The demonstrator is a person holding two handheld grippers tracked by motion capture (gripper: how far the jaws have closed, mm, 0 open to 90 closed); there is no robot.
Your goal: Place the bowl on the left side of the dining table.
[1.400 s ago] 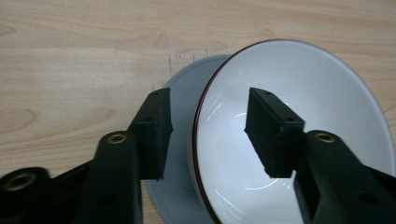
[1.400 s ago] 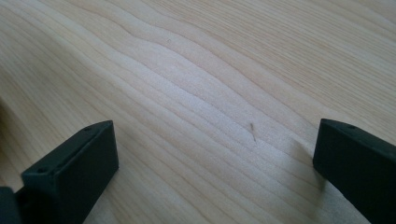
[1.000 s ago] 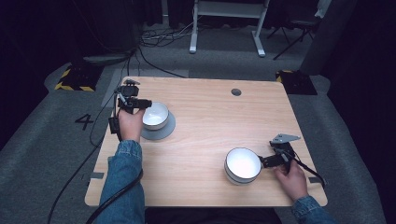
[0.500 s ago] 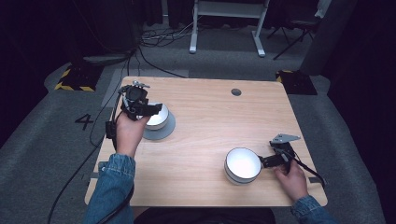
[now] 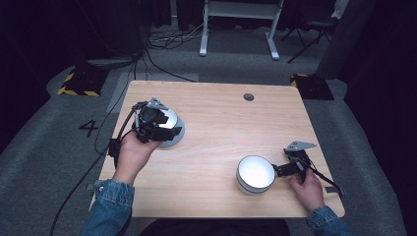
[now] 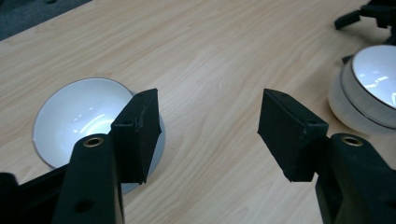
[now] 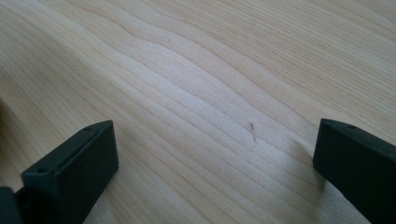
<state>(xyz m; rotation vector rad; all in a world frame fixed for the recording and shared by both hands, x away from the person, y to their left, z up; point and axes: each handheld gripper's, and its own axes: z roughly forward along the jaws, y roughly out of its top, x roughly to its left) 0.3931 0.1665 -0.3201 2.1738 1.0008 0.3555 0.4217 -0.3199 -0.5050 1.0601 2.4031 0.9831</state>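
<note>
A white bowl (image 5: 167, 117) sits on a grey plate (image 5: 173, 142) at the table's left. My left gripper (image 5: 170, 130) hovers over it, pointing right. In the left gripper view the left gripper (image 6: 210, 121) is open, its left jaw in front of this bowl's (image 6: 77, 116) right rim, with bare wood between the jaws. A second white bowl (image 5: 255, 174) stands at the front right, seen far off as the second bowl (image 6: 373, 84). My right gripper (image 5: 279, 170) lies just right of it. The right gripper (image 7: 215, 154) is open wide over bare wood.
The wooden table (image 5: 216, 128) has a small round hole (image 5: 249, 97) near its far edge. Cables trail from both grippers off the table's sides. A white desk frame (image 5: 238, 24) stands on the floor beyond the table.
My left gripper has swung from the bowl's left side to above it, turning to point right. The right gripper and its bowl have stayed put.
</note>
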